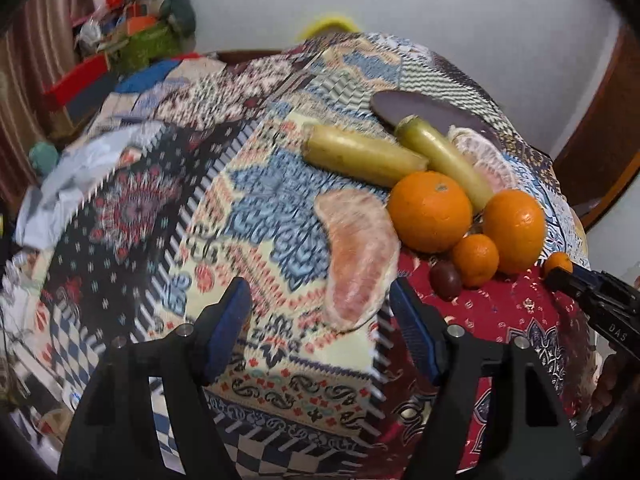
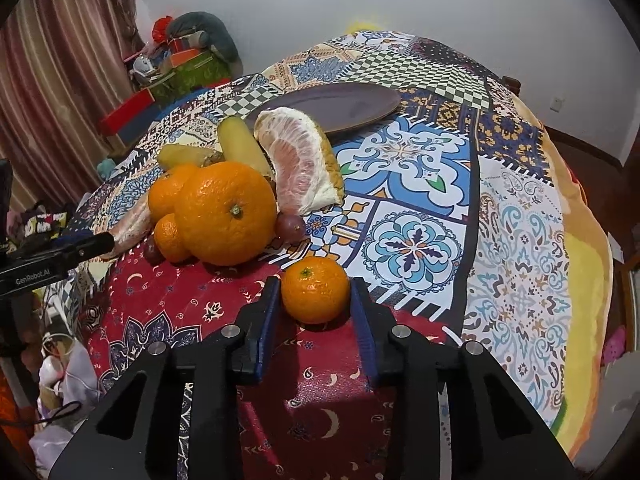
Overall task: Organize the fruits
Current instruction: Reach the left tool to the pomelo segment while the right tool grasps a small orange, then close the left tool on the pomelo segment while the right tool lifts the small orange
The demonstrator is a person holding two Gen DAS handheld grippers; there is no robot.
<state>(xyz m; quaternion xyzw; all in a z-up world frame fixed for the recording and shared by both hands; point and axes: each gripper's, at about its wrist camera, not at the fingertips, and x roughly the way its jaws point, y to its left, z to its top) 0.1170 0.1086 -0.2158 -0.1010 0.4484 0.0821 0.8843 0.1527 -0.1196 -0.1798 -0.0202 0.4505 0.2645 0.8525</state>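
**Two hand-held grippers at the fruit pile**

We see our right hand-held gripper [image 2: 316, 300] with its jaws set on either side of a small mandarin [image 2: 315, 289] on the red patch of the patterned tabletop [image 2: 520, 240]; whether the blue pads actually press the fruit we cannot tell. Our left hand-held gripper [image 1: 320, 304] stands wide, holding nothing, its tips just short of a peeled pomelo segment [image 1: 358, 256] lying on the cloth. Behind that segment sit two large oranges [image 1: 430, 211] [image 1: 514, 230], a smaller mandarin [image 1: 476, 260] between them, a dark grape [image 1: 445, 279], and two yellow-green bananas [image 1: 360, 156] [image 1: 444, 160]. A second pomelo piece [image 2: 300, 160] leans beside the bananas, near a dark brown plate [image 2: 340, 106].
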